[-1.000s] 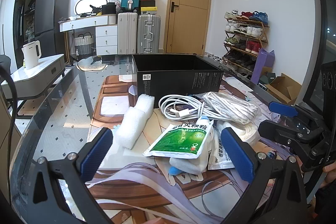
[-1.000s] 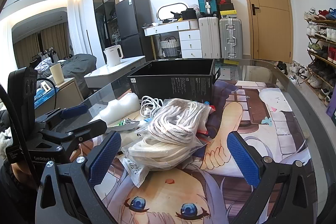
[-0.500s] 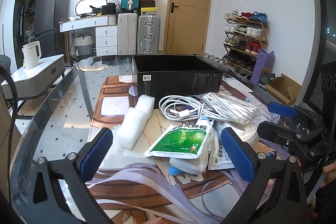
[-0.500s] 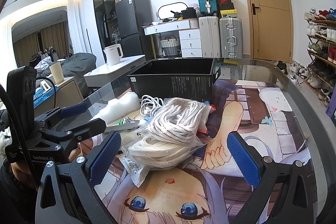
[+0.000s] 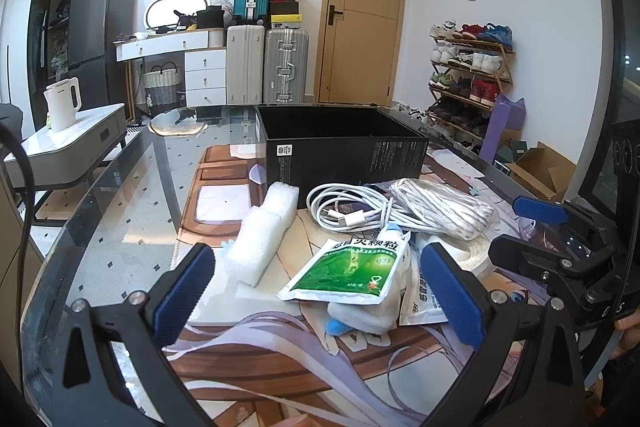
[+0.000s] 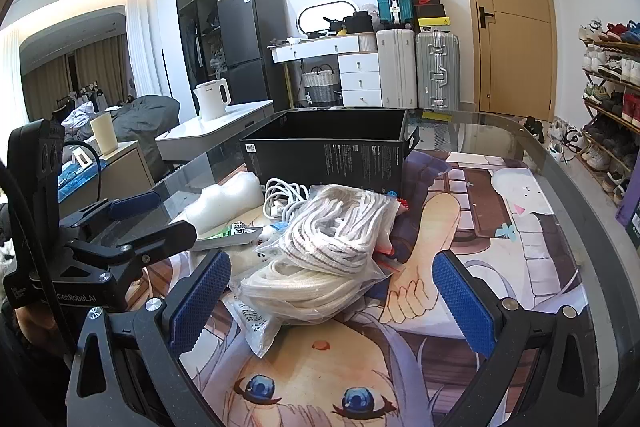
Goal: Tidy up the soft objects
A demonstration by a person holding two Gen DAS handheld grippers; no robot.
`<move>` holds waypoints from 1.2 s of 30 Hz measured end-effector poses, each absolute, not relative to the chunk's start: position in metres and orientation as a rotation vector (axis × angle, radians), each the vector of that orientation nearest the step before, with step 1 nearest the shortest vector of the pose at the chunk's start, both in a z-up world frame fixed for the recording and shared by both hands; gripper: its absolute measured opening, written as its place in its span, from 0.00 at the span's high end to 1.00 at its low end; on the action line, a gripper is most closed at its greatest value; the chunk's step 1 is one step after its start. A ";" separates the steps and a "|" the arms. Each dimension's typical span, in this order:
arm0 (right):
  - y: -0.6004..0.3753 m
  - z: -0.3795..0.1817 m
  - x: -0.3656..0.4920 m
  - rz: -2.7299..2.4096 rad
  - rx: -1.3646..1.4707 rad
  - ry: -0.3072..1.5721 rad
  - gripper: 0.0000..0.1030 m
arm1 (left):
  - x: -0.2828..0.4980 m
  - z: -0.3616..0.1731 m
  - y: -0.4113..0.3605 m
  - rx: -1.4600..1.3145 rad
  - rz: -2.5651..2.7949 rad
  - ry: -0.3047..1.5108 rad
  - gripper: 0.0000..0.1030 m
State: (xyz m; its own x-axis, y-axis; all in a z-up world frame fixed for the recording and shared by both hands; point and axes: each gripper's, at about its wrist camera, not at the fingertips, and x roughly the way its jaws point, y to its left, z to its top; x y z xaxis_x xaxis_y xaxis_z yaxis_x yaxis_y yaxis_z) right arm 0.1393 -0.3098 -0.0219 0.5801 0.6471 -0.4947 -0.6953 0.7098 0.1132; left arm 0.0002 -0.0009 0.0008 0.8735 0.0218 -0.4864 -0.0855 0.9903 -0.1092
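Both grippers hover with fingers spread wide and empty over a heap of soft things on the glass-topped surface point(image 5: 132, 211), just in front of the open black cardboard box point(image 5: 344, 155). The left gripper point(image 5: 316, 291) frames the green foil sachet point(image 5: 348, 273), which rests on a white-and-blue plush toy point(image 5: 366, 311); the right gripper point(image 6: 332, 299) frames the clear bag of white coiled rope point(image 6: 320, 267). The likely first step is a pick into the box. For the bag, close on the rope's bulk rather than loose plastic, which would slip. The white charging cable point(image 5: 348, 209) touches the rope, so lift slowly to avoid dragging it. The white foam roll point(image 5: 264, 235) lies apart, an easy later pick
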 end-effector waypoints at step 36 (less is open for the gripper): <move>-0.237 0.004 0.179 0.712 -0.337 0.733 0.00 | 0.047 0.013 0.050 -0.090 0.154 0.630 0.00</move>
State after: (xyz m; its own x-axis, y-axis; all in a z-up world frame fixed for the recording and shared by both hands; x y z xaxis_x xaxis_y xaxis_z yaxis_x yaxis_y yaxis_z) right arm 0.1787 -0.2371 0.0043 0.5267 0.4704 -0.7080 -0.6941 0.7188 -0.0388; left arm 0.0468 0.0498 0.0127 0.7968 0.1158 -0.5930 -0.1704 0.9847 -0.0367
